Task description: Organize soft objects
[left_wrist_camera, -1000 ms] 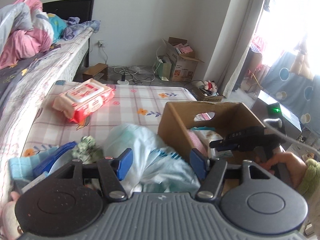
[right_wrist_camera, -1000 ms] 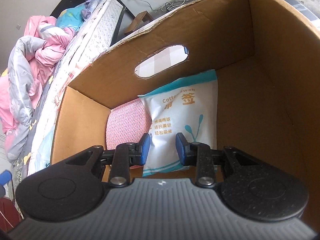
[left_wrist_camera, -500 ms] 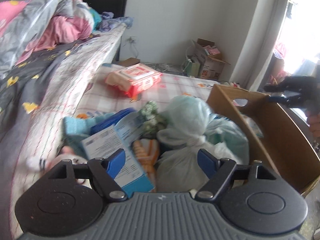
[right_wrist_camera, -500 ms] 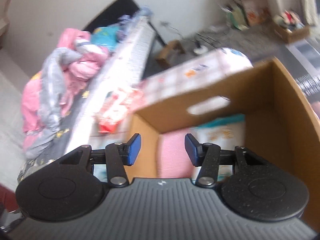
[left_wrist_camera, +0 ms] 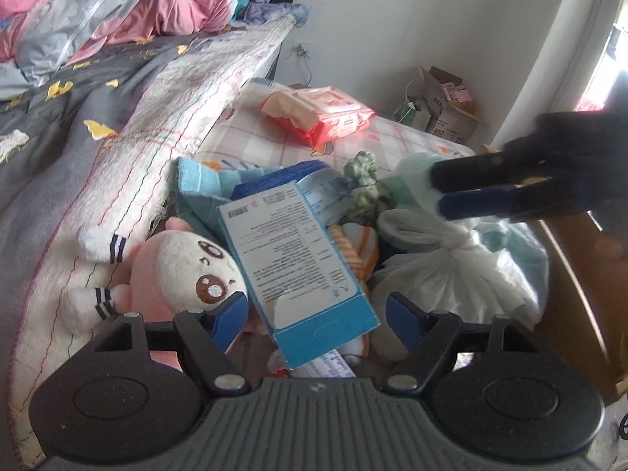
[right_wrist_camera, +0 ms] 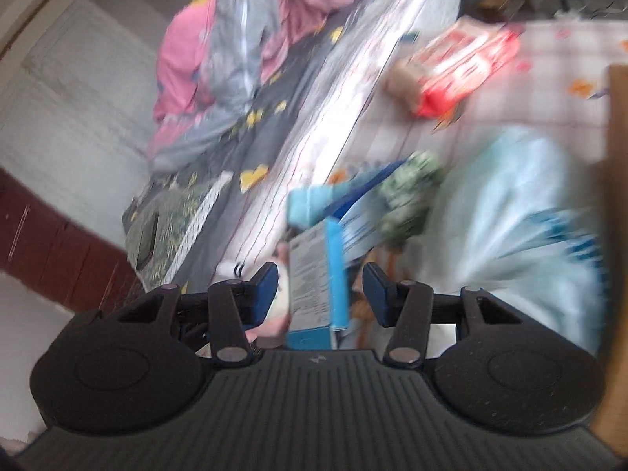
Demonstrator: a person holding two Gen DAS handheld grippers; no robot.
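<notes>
A heap of soft things lies on the checked mat (left_wrist_camera: 267, 133): a pink and white plush toy (left_wrist_camera: 176, 267), a blue and white box (left_wrist_camera: 298, 259), a teal cloth (left_wrist_camera: 196, 180), a green patterned bundle (left_wrist_camera: 365, 188), an orange striped item (left_wrist_camera: 353, 247) and a knotted white plastic bag (left_wrist_camera: 451, 263). My left gripper (left_wrist_camera: 318, 314) is open just above the box and plush. My right gripper (right_wrist_camera: 320, 288) is open over the same box (right_wrist_camera: 318, 286); it shows from the side in the left wrist view (left_wrist_camera: 443, 192), above the bag. The cardboard box (left_wrist_camera: 573, 282) stands at the right.
A red wet-wipes pack (left_wrist_camera: 322, 114) lies farther back on the mat. A bed with grey sheet and pink quilt (left_wrist_camera: 98, 27) runs along the left. Cardboard boxes (left_wrist_camera: 447, 98) stand by the far wall. The right wrist view is blurred.
My right gripper has left the cardboard box, opened wider and swung left over the heap. My left gripper has moved back and left, so the plush and blue box now lie between its fingers.
</notes>
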